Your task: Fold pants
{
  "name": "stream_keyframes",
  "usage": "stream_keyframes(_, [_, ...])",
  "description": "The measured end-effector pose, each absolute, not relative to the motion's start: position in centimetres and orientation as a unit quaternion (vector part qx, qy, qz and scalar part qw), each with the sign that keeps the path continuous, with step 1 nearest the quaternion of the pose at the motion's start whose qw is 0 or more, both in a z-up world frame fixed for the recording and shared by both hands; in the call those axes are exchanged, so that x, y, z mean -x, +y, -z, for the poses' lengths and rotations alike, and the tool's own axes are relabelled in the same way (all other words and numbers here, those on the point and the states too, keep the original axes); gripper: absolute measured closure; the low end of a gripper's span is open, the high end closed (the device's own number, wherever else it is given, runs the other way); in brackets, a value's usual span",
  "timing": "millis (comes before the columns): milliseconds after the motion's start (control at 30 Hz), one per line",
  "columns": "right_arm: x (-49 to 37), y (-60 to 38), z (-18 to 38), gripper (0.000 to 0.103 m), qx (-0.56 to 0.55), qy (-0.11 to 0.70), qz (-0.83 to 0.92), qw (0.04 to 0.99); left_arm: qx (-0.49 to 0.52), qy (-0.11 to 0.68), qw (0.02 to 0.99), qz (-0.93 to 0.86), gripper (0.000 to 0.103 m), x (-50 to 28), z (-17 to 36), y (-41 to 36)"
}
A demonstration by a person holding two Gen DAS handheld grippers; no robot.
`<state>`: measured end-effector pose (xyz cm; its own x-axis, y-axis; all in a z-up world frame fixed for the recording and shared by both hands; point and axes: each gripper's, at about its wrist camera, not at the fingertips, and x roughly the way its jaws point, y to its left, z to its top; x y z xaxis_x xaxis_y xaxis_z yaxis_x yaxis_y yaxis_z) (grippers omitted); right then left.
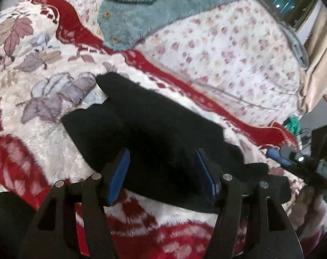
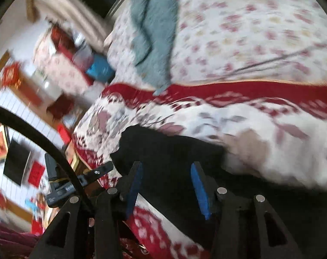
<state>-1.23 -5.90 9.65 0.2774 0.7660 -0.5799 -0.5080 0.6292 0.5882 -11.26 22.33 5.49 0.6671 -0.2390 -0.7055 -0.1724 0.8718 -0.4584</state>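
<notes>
Left wrist view: black soft fabric pants (image 1: pixel 154 133) lying mid-frame on red-and-white floral fleece blanket (image 1: pixel 34 146) of bed, spread flat for folding. Left tongs (image 1: pixel 162 172) wide, empty, above cloth.

Right wrist view, blurred: pants (image 2: pixel 174 151) lower centre; right tongs (image 2: pixel 165 185) partly apart, gripping nothing.

Count: one black fabric pants (image 1: pixel 154 129), one teal fleece garment (image 1: pixel 154 6), one red-and-white plush blanket (image 1: pixel 44 129), two black two-finger grippers (image 1: pixel 162 172) (image 2: pixel 164 185).

Motion blur smears the right wrist view; the black pants (image 2: pixel 167 151) run behind the claw.
</notes>
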Motion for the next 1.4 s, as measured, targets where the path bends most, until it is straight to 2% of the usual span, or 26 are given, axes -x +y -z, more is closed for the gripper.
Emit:
stream_keyframes(167, [-0.4,-2.0,-8.8,0.058,-0.129,0.461,-0.425,0.768,0.277,0.438,0.855,0.004,0.042,8.2,-3.0,22.1])
stream_keyframes(267, [-1.6,-1.2,-8.4,0.058,-0.127,0.467,-0.425,0.765,0.314,0.417,0.853,0.0,0.045,7.4,-2.7,22.7])
stream_keyframes(300, [-1.9,-1.1,-8.3,0.058,-0.128,0.468,-0.424,0.765,0.323,0.407,0.854,0.0,0.054,7.5,-2.7,22.8])
stream_keyframes(333, [-2.2,-1.1,-8.2,0.058,-0.131,0.47,-0.422,0.764,0.321,0.404,0.857,-0.002,0.078,7.6,-2.8,22.9])
stream_keyframes(367, [-2.5,-1.0,-8.2,0.058,-0.134,0.471,-0.42,0.764,0.308,0.408,0.859,-0.002,0.086,7.6,-3.0,22.8])
stream_keyframes(433, [-2.8,-0.4,-8.1,0.058,-0.133,0.474,-0.424,0.76,0.299,0.402,0.866,-0.002,0.092,8.8,-3.7,22.6])
stream_keyframes(600, [-3.3,3.6,-8.3,0.058,-0.088,0.482,-0.456,0.743,0.285,0.345,0.894,0.0,0.094,14.6,-7.0,22.5])
stream_keyframes(700, [-4.0,6.8,-8.0,0.058,-0.068,0.486,-0.482,0.726,0.271,0.37,0.888,-0.011,0.094,14.9,-5.1,22.3])
stream_keyframes(733, [-4.4,7.9,-7.6,0.057,-0.064,0.493,-0.487,0.718,0.271,0.392,0.879,-0.019,0.094,14.4,-3.9,22.5])
stream_keyframes(833, [-5.2,11.3,-6.5,0.057,-0.033,0.516,-0.496,0.698,0.342,0.426,0.838,-0.018,0.084,14.6,-1.2,24.6])
stream_keyframes(900, [-5.4,12.9,-6.5,0.055,-0.003,0.514,-0.508,0.691,0.373,0.416,0.829,-0.019,0.065,15.6,-1.7,26.1])
stream_keyframes(933, [-5.4,13.7,-6.7,0.053,0.016,0.51,-0.514,0.689,0.374,0.408,0.832,-0.03,0.05,16.2,-2.2,26.6])
stream_keyframes(967, [-5.4,14.4,-6.7,0.052,0.035,0.506,-0.519,0.688,0.378,0.386,0.84,-0.043,0.04,16.9,-2.9,27.2])
stream_keyframes(1033, [-5.8,15.7,-6.7,0.051,0.059,0.503,-0.529,0.681,0.384,0.359,0.848,-0.06,0.031,17.7,-3.8,28.0])
stream_keyframes(1133, [-6.7,17.0,-5.8,0.047,0.073,0.509,-0.536,0.67,0.38,0.355,0.851,-0.069,0.029,17.0,-3.8,28.5])
stream_keyframes(1267, [-7.7,18.8,-3.6,0.046,0.089,0.53,-0.542,0.646,0.376,0.399,0.834,-0.057,0.029,14.8,-1.8,28.3])
stream_keyframes(1333, [-8.2,19.4,-2.7,0.038,0.085,0.538,-0.544,0.638,0.366,0.41,0.833,-0.06,0.03,14.3,-1.0,28.3])
stream_keyframes(1400, [-8.8,19.6,-2.0,0.038,0.073,0.552,-0.544,0.628,0.341,0.405,0.845,-0.068,0.029,13.5,-1.2,27.7])
